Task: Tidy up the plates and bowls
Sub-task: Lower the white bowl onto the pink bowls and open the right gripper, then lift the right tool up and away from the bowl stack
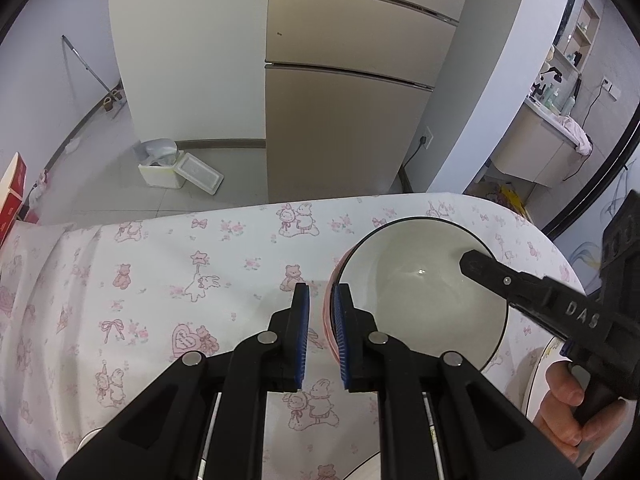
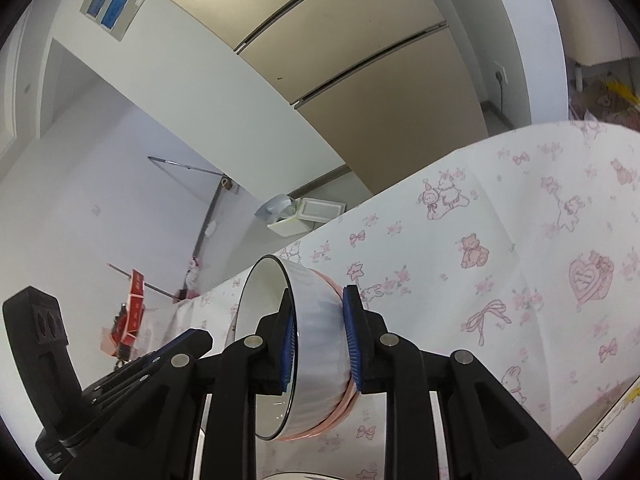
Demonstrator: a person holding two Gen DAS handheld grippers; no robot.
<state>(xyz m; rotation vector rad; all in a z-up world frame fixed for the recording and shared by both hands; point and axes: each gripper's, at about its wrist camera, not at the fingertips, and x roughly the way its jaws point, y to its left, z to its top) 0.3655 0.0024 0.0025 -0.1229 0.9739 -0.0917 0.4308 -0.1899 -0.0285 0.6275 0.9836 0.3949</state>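
right hand-held gripper [image 2: 320, 344] clamps one bowl [image 2: 316, 344] | tablecloth [image 2: 520, 280]: one

- Left gripper [image 1: 320, 336]: black plastic linkage arms, silver round rivets, blue ribbed pads.
- Right gripper [image 2: 318, 340]: same build; raised "DAS" lettering on its finger, at 3 o'clock in left view.

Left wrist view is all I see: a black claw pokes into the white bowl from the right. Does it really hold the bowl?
Observer: Yes. The right wrist view shows the right gripper pinching the white bowl by its wall, one pad inside, one outside.
Operator: And the pink edge beneath it?
Observer: It seems to be a pink bowl nested under the white one; its rim runs past the outer pad.
Operator: Anything higher up that I miss?
Observer: A wall panel with two blue panes, high on the wall.
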